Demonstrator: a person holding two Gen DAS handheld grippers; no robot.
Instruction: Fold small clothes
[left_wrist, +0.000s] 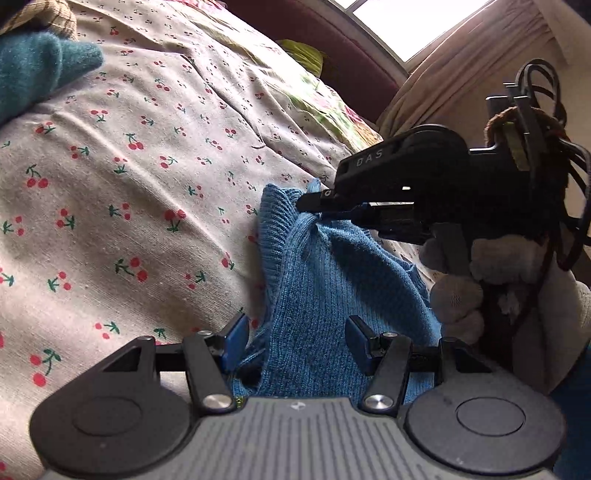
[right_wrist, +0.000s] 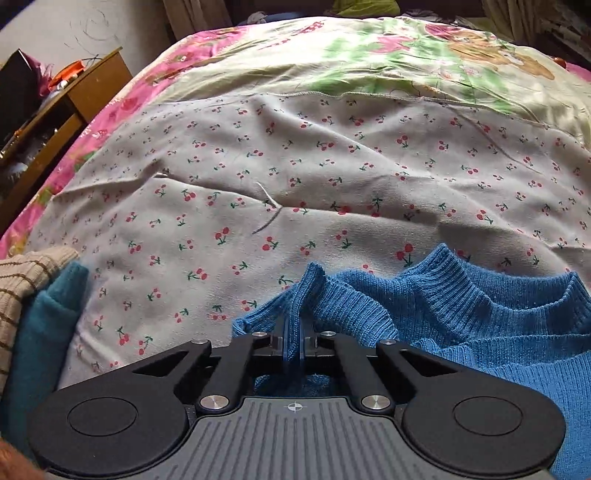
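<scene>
Right now the right gripper (right_wrist: 293, 350) is clamped on a ribbed edge of the blue sweater (right_wrist: 480, 332), which lies on the cherry-print sheet (right_wrist: 258, 184) and spreads away to its right. The left gripper (left_wrist: 295, 343) is nearer the sweater's body, jaws spread apart over the knit, pressing nothing.

Cherry-print sheet (right_wrist: 332, 177) over floral bedding, wooden shelf (right_wrist: 55, 122) (cluttered, perhaps a nightstand), bright window (left_wrist: 417, 22), beige curtain (left_wrist: 480, 66)

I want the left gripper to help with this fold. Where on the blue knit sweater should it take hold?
Probably the ribbed edge of the blue knit sweater, coming from straight behind. That edge stands up as a thin fold ahead of the open left gripper, while the right gripper already pinches a neighbouring ribbed fold.
</scene>
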